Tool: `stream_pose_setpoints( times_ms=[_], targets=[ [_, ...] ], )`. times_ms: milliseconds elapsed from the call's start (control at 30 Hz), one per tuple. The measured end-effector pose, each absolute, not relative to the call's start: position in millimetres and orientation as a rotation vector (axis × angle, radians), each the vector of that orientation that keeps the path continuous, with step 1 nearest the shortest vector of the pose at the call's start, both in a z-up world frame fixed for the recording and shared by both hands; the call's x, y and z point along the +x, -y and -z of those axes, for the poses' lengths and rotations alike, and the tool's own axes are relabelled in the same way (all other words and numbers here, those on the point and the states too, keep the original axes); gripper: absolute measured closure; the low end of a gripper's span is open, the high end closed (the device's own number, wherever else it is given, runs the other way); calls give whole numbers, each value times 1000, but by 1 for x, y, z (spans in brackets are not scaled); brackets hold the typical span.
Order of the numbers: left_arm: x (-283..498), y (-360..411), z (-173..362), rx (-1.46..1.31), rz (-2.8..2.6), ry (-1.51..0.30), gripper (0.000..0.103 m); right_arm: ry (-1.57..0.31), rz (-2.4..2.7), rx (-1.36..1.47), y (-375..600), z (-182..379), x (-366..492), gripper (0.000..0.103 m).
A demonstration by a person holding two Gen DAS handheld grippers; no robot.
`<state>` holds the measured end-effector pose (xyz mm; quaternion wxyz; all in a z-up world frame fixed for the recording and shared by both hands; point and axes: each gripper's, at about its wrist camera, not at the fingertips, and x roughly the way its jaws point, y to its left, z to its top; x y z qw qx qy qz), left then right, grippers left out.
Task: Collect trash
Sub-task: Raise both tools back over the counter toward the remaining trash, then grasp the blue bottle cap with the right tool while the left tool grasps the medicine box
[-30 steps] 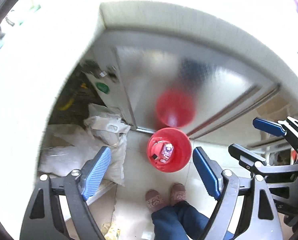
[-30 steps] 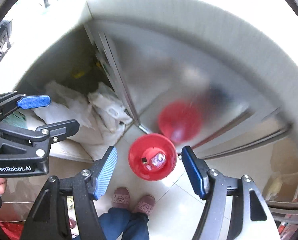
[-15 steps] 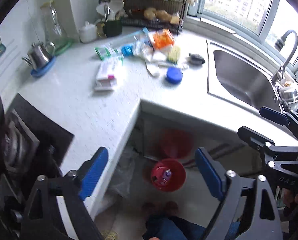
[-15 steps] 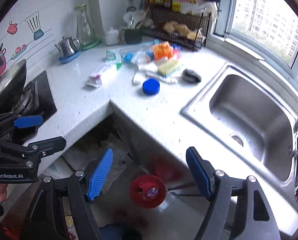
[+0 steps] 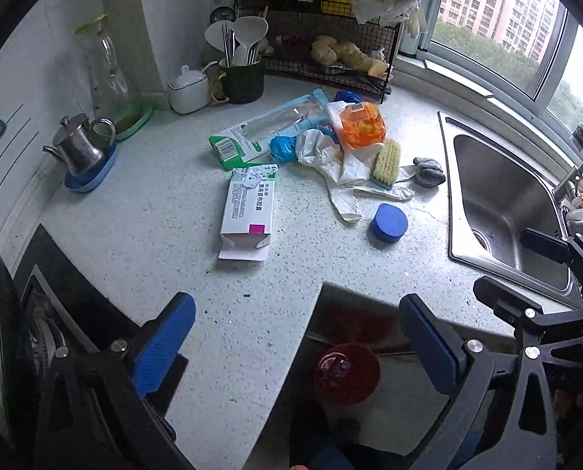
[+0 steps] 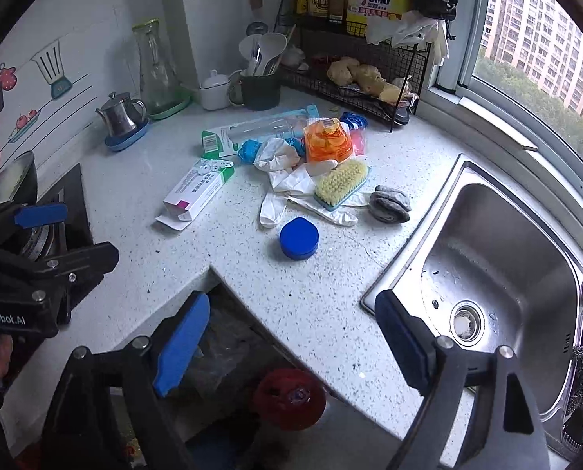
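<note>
I have both grippers raised over the corner of a speckled countertop (image 5: 142,243), pointing steeply down. The left gripper (image 5: 297,342) has nothing between its blue pads; its jaws are opening. The right gripper (image 6: 291,337) is likewise empty, jaws opening. In the right wrist view the left gripper's body carries the marking "GenRobot.AI".

Trash location: the items lie in a loose cluster on the countertop, between the stove corner and the sink (image 6: 499,266).
- White carton (image 5: 248,211) with a green end and magenta patch, end flap open; its printed text is too small to read.
- Flat green-and-clear package (image 5: 268,129) with a barcode, behind the carton.
- Blue round lid (image 5: 389,222), alone, nearest the counter edge.
- Crumpled white glove (image 5: 338,172), partly under a yellow scrub brush (image 5: 387,162).
- Orange translucent pack (image 5: 361,125) and a blue crumpled wrapper (image 5: 285,148) beside it.
- Grey wad (image 5: 428,170) next to the sink.

The red bin (image 5: 348,372) stands on the floor below the counter edge, with some item inside it.

On the wire rack (image 6: 354,82) at the back, a yellow box reads "OMO"; neighbouring labels are illegible.
</note>
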<state>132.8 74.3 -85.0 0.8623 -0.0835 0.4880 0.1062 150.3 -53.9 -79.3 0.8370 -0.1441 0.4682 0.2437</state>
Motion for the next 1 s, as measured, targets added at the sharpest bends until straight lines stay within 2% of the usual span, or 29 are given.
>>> stream_pose_setpoints(
  times_ms=[233,700,767,833,1000],
  targets=[
    [176,-112,107,-209,-182,-1085,0,-1067,-484,-313,27,107,195,1],
    [217,-156,148,-249,-159,-1190,0,-1229,-383,-317,5,168,251,1],
    [220,-158,150,-243,-156,-1199,0,-1234,-381,-322,2,169,253,5],
    [222,-160,151,-243,-152,-1202,0,-1257,-395,-326,-1,173,257,22],
    [223,-163,153,-237,-147,-1206,0,-1297,-395,-320,-1,177,262,45]
  ],
)
